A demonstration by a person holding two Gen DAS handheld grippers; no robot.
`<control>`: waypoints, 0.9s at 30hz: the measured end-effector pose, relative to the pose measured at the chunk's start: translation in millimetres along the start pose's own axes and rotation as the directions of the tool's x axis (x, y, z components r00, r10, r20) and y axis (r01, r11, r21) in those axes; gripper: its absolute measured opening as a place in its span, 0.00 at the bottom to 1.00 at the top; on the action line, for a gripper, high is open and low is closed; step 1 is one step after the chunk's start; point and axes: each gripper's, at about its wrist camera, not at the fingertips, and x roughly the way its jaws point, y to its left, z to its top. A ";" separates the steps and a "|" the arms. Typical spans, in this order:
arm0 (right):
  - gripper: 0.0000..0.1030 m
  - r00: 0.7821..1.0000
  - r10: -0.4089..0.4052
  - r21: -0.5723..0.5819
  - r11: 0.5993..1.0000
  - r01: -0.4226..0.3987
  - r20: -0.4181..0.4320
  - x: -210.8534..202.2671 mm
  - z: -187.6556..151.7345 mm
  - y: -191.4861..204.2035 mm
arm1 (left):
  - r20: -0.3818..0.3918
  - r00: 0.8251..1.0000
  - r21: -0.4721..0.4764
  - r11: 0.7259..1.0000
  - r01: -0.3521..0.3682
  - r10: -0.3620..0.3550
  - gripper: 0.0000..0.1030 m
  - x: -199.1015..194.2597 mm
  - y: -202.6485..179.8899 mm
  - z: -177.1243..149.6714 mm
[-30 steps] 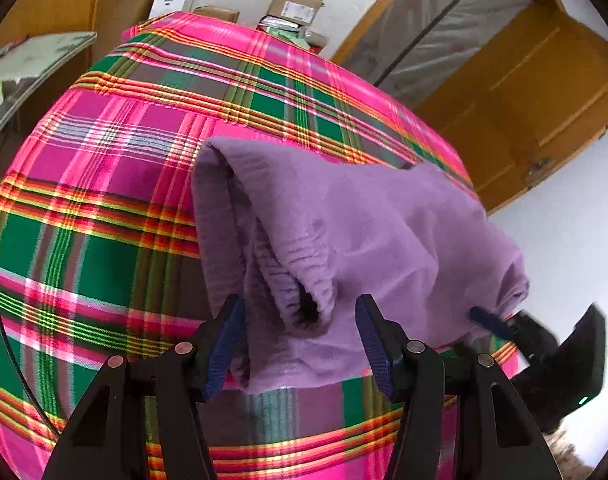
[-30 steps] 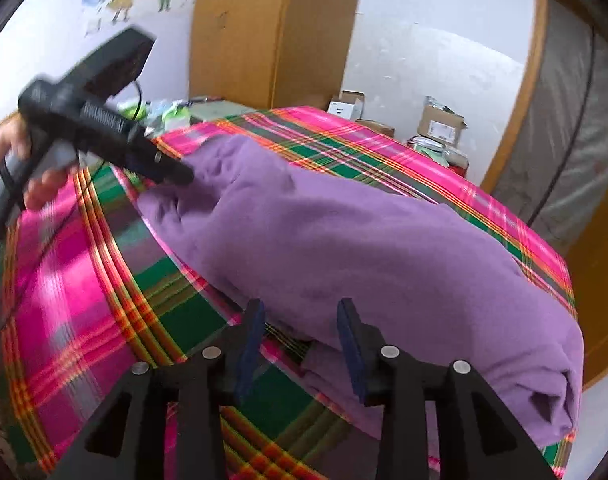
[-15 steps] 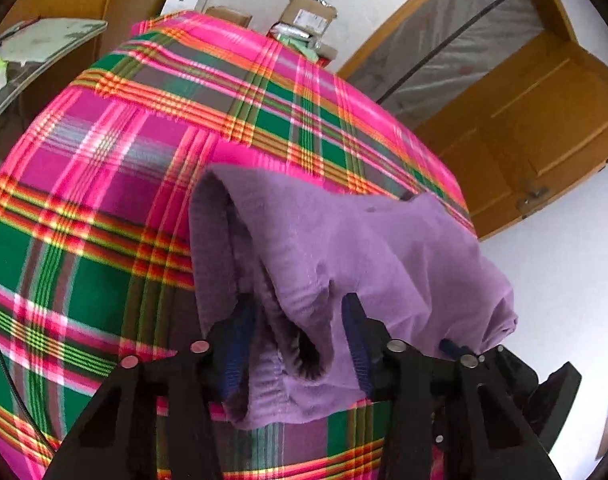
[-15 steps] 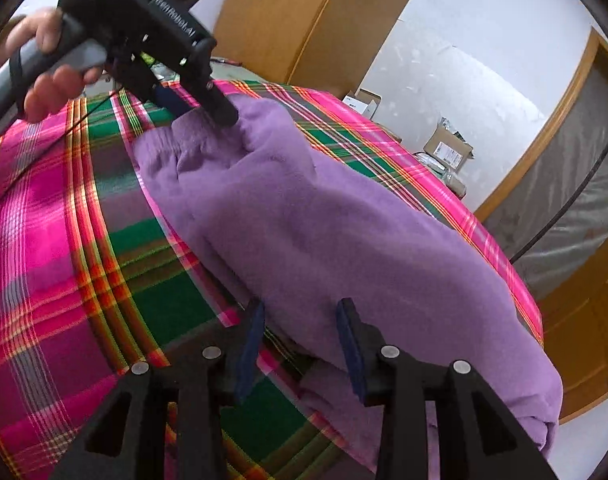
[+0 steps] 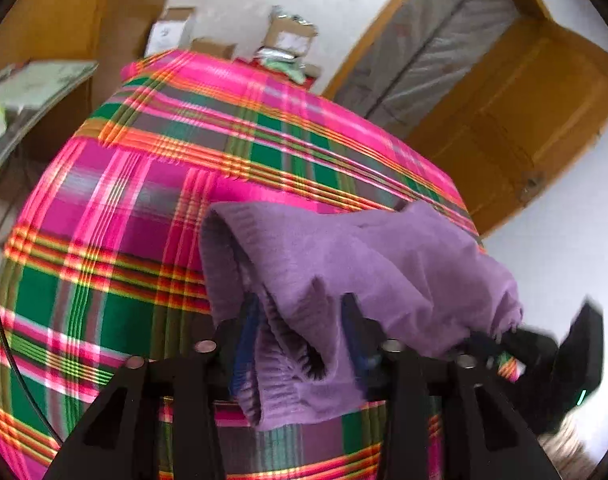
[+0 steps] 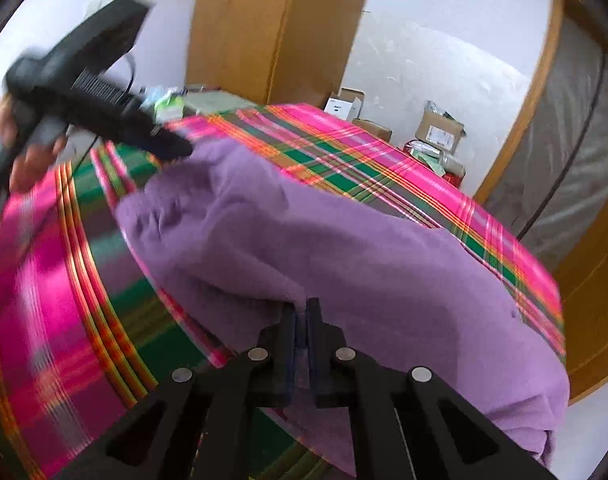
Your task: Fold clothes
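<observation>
The purple garment (image 5: 355, 264) lies on the plaid cloth (image 5: 116, 240) covering the worktop, near its front edge. Its long axis runs across the front edge, from the elastic waistband end on the left to the far end on the right.

Left gripper (image 5: 300, 336): jaws have just been opening and stand apart, with the gathered waistband between them; whether the pads press the fabric cannot be told.

Right gripper (image 6: 302, 320): jaws have just been closing and are together, clamped on a thin fold of the garment's near edge.

Each gripper is nearest its own end. The coming fold probably depends on carrying both ends away from the front edge together.
</observation>
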 end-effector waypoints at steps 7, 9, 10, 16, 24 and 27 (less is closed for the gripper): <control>0.05 0.999 -0.025 0.030 0.999 0.024 0.030 -2.7 10.8 -9.6 | -0.076 0.997 0.002 1.000 0.002 -0.001 0.66 -0.3 -5.9 -14.0; 0.05 0.999 -0.023 0.033 0.999 0.021 0.038 -2.3 11.7 -10.8 | -0.100 0.995 -0.030 0.999 0.026 -0.029 0.68 0.3 -5.8 -19.0; 0.05 0.999 -0.021 0.035 0.999 0.020 0.041 -2.1 12.0 -11.4 | -0.105 0.994 -0.036 0.999 0.025 -0.029 0.70 2.2 -6.3 -20.7; 0.05 0.998 -0.010 0.055 0.998 0.007 0.060 -5.5 8.7 -15.1 | -0.122 0.992 -0.080 0.996 -0.027 0.018 0.70 15.0 -6.2 -22.2; 0.05 0.996 -0.002 0.090 0.996 -0.006 0.088 -14.0 6.2 -23.0 | -0.129 0.991 -0.146 0.987 -0.063 0.044 0.70 24.1 2.3 -19.9; 0.05 0.995 0.007 0.103 0.995 -0.017 0.096 -15.2 7.4 -25.0 | -0.121 0.992 -0.201 0.978 -0.050 0.026 0.70 23.4 8.0 -19.7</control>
